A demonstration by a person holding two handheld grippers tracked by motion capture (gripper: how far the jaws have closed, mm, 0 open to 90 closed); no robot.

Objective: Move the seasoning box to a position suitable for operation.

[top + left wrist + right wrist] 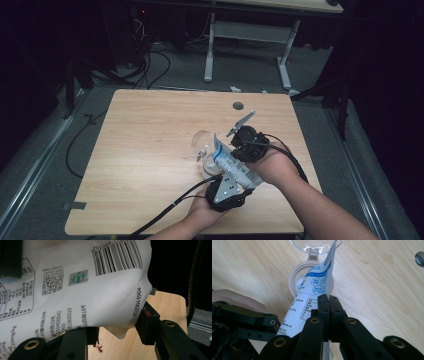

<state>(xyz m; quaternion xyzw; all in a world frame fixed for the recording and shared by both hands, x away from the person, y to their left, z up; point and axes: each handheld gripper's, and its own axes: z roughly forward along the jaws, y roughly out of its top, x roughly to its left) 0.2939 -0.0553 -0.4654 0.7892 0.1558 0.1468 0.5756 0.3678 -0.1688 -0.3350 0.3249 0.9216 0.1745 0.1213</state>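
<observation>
A white bag with blue print and a barcode is held tilted above the table between both grippers. My left gripper clamps the bag's lower end; in the left gripper view the bag bulges between the two pads. My right gripper is shut on the bag's thin side edge. The bag's upper end points down into a clear round container with a hinged clear lid. The container's round mouth lies just under the bag's tip.
The wooden table has a small round hole near its far edge. My left gripper's black body and a hand show low on the left of the right gripper view. Cables and another table's white legs lie on the floor beyond.
</observation>
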